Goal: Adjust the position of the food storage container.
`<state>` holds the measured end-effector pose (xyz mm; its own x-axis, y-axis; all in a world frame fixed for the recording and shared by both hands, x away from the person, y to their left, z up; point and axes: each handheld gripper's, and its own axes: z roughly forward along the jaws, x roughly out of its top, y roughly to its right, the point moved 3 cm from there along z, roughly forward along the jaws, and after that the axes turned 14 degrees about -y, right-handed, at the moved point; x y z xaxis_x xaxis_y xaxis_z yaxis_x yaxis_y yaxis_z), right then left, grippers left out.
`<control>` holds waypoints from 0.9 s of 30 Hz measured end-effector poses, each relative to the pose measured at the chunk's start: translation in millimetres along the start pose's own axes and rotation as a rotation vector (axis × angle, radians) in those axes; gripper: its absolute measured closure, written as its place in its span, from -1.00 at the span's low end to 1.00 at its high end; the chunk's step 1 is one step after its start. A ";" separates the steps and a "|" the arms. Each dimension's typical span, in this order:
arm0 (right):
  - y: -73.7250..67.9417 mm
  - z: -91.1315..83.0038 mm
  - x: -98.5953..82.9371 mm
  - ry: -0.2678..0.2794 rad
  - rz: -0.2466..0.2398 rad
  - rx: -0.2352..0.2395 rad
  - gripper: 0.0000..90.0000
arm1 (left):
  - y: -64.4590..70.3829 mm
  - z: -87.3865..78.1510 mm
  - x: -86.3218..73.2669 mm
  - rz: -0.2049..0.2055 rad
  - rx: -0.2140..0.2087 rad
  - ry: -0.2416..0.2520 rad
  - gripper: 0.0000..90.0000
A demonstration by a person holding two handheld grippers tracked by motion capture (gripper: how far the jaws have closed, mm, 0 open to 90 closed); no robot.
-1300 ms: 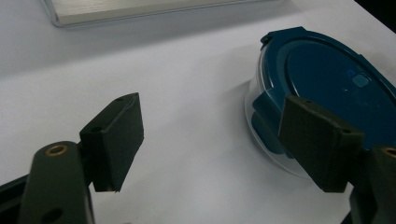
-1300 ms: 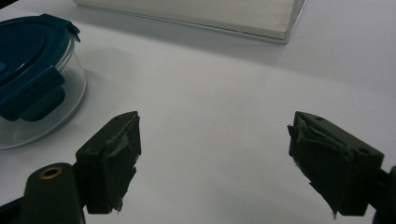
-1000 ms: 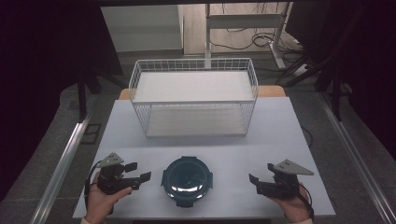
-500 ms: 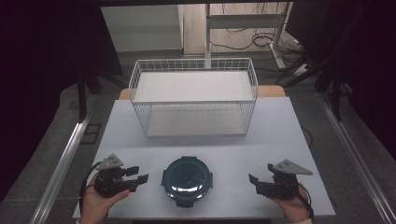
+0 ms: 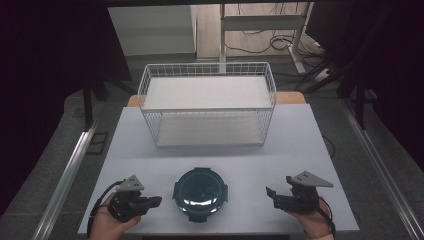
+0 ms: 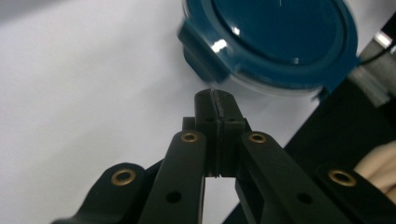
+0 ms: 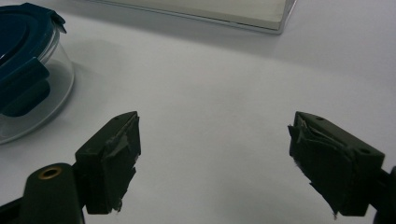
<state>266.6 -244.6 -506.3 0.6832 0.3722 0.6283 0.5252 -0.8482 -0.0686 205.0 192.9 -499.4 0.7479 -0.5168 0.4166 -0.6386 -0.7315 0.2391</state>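
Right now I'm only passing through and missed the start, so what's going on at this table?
A person holds a gripper in each hand at the near edge of a white table. Between them sits a round glass container with a blue clip lid. The left gripper is shut and points at the container without touching it. The right gripper is open on the other side, holding nothing. An empty white wire basket stands behind.

Dim surroundings are framing a brightly lit white table (image 5: 300,135). Glare is glinting off the blue lid (image 6: 280,37), whose edges are blurring; nearby jaws are looking soft.
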 end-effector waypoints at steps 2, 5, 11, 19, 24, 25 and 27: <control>-0.4 0.1 -0.2 -0.003 0.000 -0.002 -0.63 | 4.3 6.0 -3.0 0.003 -0.008 -0.021 1.00; -0.6 0.5 -0.2 -0.005 0.000 -0.004 -0.63 | 6.9 9.9 -4.1 0.013 -0.009 -0.038 1.00; -2.1 2.3 -0.3 -0.011 -0.008 -0.002 -0.63 | 18.0 21.3 0.5 0.038 -0.041 -0.048 1.00; -1.8 1.8 -0.6 -0.010 -0.007 -0.006 -0.63 | 27.0 29.0 4.7 0.059 -0.061 -0.058 1.00; -2.1 2.5 -0.4 -0.010 -0.009 -0.010 -0.63 | 30.9 33.7 9.0 0.072 -0.083 -0.061 1.00; -2.1 2.4 -0.3 -0.009 -0.010 -0.011 -0.63 | 31.3 34.9 10.2 0.071 -0.083 -0.060 1.00; -2.0 1.7 -0.2 -0.006 -0.007 -0.013 -0.63 | 32.4 36.8 12.3 0.077 -0.090 -0.063 1.00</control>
<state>266.3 -242.4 -507.6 0.6827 0.3802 0.6239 0.5231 -0.8506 -0.0540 200.2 146.5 -518.8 0.7040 -0.5987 0.3819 -0.7062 -0.6470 0.2876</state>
